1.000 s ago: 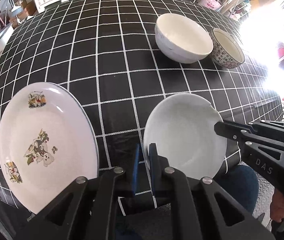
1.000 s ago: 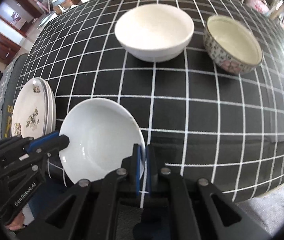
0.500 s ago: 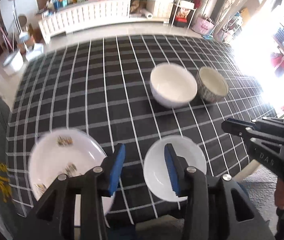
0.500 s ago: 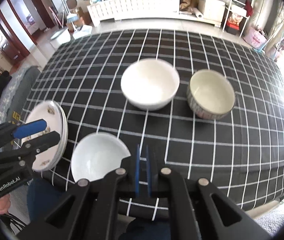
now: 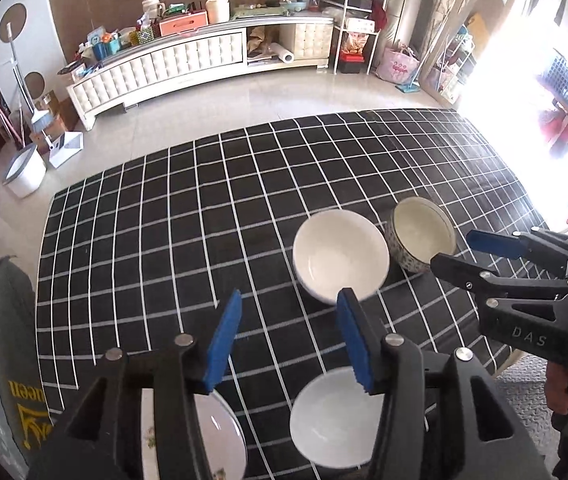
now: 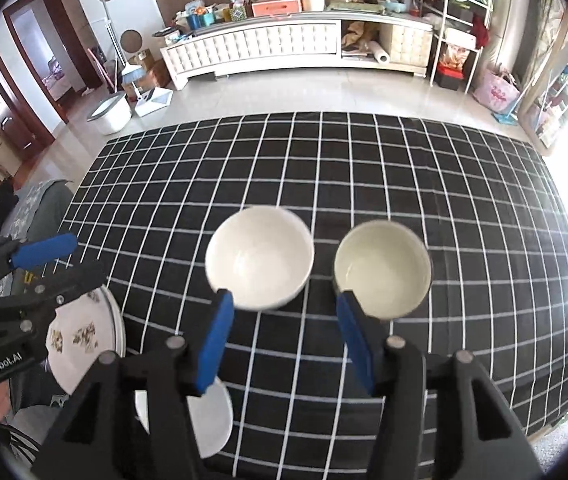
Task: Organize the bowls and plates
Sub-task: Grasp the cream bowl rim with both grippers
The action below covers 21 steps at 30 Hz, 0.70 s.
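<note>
We find the flat white plate with floral prints (image 5: 219, 440) at the near left corner of the black table cloth with a white grid (image 5: 187, 216), partly under the left gripper (image 5: 290, 338). Its jaws have just been opening and now stand apart, nothing between them. Just to the right, at the near edge, sits the shallow plain white bowl (image 5: 334, 420). Beyond it, mid-table, stand the deep plain white bowl (image 6: 259, 256) and, just beside it, the patterned bowl with a cream interior (image 6: 382, 268). The right gripper (image 6: 284, 338) has likewise just been opening and is empty. We judge both deep bowls lie straight ahead of the right gripper, which is nearer. Behind the table: pale tiled floor and a white cabinet (image 6: 259, 46).
</note>
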Tool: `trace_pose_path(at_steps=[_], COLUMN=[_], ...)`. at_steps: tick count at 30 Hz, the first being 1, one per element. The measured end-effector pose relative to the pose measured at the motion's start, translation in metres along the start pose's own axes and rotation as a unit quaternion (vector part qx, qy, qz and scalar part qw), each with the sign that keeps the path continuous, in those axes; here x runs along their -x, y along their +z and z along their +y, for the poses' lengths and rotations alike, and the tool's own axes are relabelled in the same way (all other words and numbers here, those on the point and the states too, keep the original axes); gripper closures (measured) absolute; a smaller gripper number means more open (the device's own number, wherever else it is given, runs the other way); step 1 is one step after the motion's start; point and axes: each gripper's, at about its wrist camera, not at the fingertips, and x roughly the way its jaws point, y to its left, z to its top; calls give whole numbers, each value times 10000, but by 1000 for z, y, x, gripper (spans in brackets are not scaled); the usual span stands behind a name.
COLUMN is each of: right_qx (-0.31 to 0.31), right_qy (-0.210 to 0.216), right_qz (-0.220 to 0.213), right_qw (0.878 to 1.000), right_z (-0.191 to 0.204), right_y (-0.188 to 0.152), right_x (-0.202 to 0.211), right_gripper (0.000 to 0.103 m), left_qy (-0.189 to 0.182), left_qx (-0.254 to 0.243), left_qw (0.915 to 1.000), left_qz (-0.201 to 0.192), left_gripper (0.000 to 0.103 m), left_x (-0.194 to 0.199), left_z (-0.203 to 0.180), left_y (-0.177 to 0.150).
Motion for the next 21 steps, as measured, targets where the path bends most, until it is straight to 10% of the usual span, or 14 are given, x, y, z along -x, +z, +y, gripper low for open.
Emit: trace_pose_path(at_steps=[21], right_qx=[-431], right_qy=[276], right_qz=[1228], right_qw=[9911], right_z=[-26], right_y=[39], right_x=[-101], right_gripper=[52], left_qy=[-579], left_qx=[731], left_qw=[9879], left_qz=[1241], left_gripper=[57], left_x=[-126], left_z=[22], left_y=[35])
